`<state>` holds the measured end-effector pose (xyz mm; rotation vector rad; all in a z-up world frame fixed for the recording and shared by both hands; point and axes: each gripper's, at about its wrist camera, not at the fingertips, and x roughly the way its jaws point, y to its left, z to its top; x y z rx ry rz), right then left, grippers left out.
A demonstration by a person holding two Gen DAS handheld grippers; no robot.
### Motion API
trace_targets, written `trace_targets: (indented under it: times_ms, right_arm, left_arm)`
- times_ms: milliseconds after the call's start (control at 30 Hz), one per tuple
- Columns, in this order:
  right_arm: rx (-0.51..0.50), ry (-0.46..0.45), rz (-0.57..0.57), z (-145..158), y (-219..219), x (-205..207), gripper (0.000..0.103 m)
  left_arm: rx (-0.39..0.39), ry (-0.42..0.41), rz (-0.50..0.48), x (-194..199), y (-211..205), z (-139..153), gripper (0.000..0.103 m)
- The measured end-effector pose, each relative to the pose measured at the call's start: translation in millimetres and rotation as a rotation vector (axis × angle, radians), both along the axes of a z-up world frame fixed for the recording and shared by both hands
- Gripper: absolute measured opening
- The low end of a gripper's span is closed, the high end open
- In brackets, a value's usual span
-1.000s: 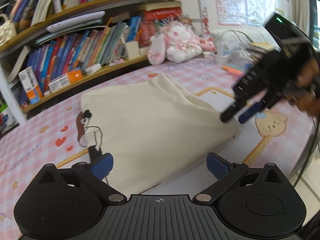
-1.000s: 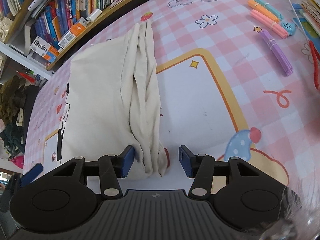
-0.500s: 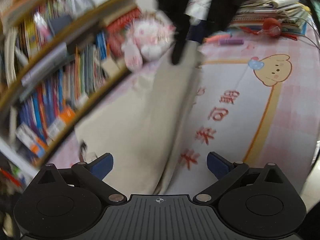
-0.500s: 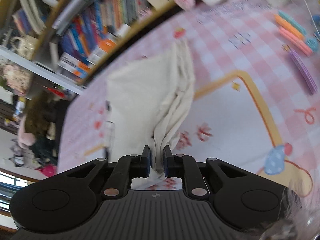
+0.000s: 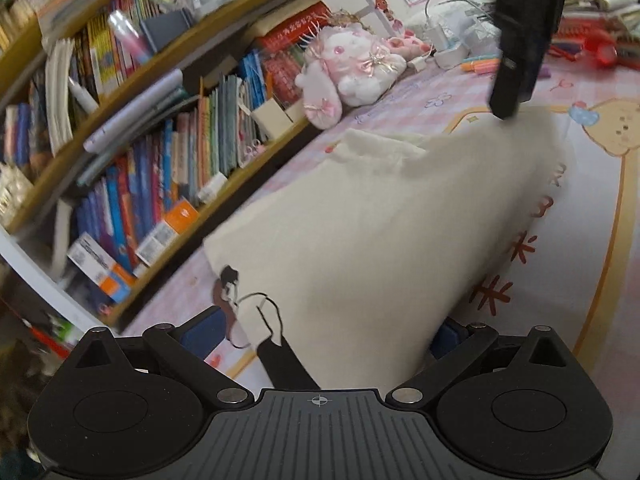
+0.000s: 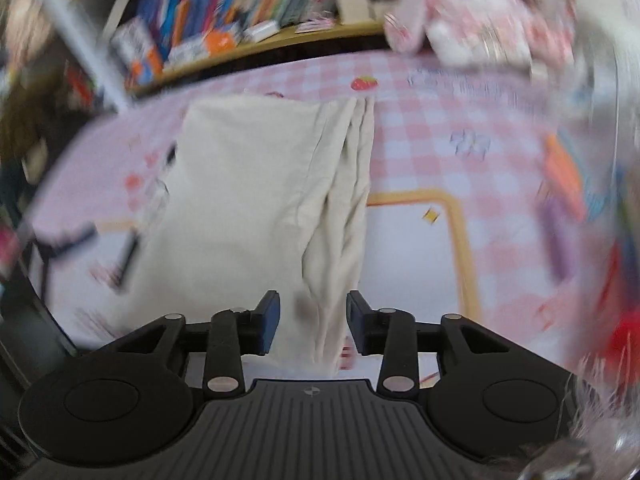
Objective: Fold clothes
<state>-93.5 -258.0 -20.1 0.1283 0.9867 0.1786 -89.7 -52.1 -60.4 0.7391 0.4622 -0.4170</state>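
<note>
A cream garment (image 6: 256, 200) lies folded on a pink checked surface (image 6: 420, 152), its bunched edge running between the parted fingers (image 6: 269, 322) of the right gripper (image 6: 312, 322); blurred bookshelves (image 6: 240, 20) line the far edge.

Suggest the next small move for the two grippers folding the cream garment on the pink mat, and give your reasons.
Probably close the right gripper on the bunched edge of the cream garment. Its jaws stand open with the gathered folds between them, so nothing is held. The left gripper is open too, astride the near corner by the printed figure, and could pinch next.
</note>
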Motion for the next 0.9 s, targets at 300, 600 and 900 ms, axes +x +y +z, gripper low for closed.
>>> trace_targets:
  times_ms: [300,600,900]
  right_arm:
    - [-0.161,-0.051,0.062,4,17,-7,0.038]
    - [-0.173,-0.055,0.060,8,23,-3,0.042]
    - [-0.180,-0.056,0.076,5,23,0,0.050]
  left_arm:
    - [0.004,0.023,-0.015,6,0,1,0.101]
    - [0.014,0.036,-0.014,10,-2,4,0.101]
    - [0.011,0.062,-0.019,15,-3,8,0.101]
